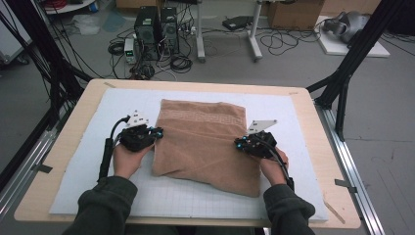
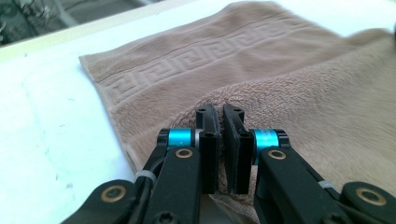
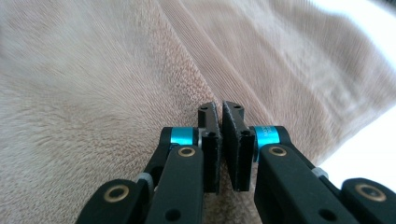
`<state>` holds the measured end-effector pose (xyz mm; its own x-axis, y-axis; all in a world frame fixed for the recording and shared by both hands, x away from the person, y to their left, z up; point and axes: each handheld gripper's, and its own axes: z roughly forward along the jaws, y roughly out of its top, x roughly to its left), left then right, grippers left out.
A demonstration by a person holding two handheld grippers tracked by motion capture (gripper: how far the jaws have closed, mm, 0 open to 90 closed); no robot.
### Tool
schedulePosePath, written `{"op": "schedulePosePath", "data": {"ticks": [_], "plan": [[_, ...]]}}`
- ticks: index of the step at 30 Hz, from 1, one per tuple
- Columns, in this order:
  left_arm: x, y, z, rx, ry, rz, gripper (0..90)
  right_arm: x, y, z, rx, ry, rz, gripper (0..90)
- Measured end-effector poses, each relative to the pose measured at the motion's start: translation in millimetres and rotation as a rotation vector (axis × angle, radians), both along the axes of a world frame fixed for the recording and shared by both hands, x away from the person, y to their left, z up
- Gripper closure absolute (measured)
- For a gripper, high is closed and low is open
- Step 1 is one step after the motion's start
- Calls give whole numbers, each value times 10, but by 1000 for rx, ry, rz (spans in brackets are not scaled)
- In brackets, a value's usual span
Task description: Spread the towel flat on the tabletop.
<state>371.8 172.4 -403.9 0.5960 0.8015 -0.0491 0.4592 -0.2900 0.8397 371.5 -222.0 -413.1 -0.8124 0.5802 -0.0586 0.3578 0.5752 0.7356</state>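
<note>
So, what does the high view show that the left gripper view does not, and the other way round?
The high view alone gives the whole brown towel folded on the white mat, both hands, the right tool at the towel's right edge, and computers on the floor behind the table. The left gripper view alone gives a close look at the left tool: its jaws stand nearly together, pinching the towel's edge. Both share the towel with its key-pattern border, the mat and the left tool.
</note>
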Motion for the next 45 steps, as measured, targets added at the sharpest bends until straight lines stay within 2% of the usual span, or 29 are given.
{"op": "schedulePosePath", "data": {"ticks": [1,2,3,5,9,13,15,16,17,19,20,21,23,26,27,29,30,31,32,34,36,40,41,42,44,45], "plan": [[56,-12,-50,27,20,-4,843,48,6,-55,-3,18,-9,854],[93,-18,-95,34,40,-1,828,81,14,-101,-5,37,-16,848],[113,-9,-120,32,56,3,751,126,-3,-145,19,56,-24,799],[94,34,-112,33,68,-3,717,126,-19,-143,32,55,-30,771],[-95,137,-6,31,22,-33,659,41,-92,-64,38,31,-21,671],[-365,194,58,33,12,-95,610,-171,-172,64,70,6,-4,622],[-505,210,52,10,7,-131,580,-320,-190,106,72,2,28,612],[-592,214,40,-9,19,-148,574,-386,-190,116,69,-4,39,608],[-656,213,28,-9,26,-157,541,-484,-187,126,62,-19,62,606],[-785,212,-18,-36,30,-191,464,-642,-177,125,86,-19,99,597],[-845,197,-48,-36,29,-207,464,-718,-164,115,81,-20,113,597],[-892,185,-74,-14,30,-224,463,-791,-147,94,78,-17,129,597],[-952,148,-144,-10,44,-255,462,-908,-117,31,79,-5,163,594],[-938,83,-258,63,70,-270,496,-997,-55,-85,54,23,203,580],[-919,68,-295,81,75,-271,539,-1000,-35,-128,46,40,211,580],[-887,49,-345,113,76,-272,694,-991,3,-220,3,62,222,611],[-875,47,-347,109,76,-274,754,-982,16,-263,-4,80,226,640],[-876,46,-335,103,68,-269,804,-969,8,-278,10,76,227,705],[-882,48,-314,100,58,-265,826,-950,-3,-275,20,86,224,805],[-915,66,-259,81,34,-250,839,-908,2,-229,9,104,223,850],[-951,107,-175,49,24,-247,842,-904,29,-134,-8,59,218,853],[-943,193,91,5,-27,-221,844,-833,6,139,7,-31,199,853],[-907,202,158,17,-48,-210,844,-789,-11,203,6,-45,184,853],[-848,201,211,25,-51,-202,844,-731,-32,257,6,-55,166,853],[-697,177,266,13,-56,-172,843,-586,-57,317,9,-63,141,853],[-605,143,269,26,-58,-155,843,-519,-58,320,11,-64,125,853]]}}
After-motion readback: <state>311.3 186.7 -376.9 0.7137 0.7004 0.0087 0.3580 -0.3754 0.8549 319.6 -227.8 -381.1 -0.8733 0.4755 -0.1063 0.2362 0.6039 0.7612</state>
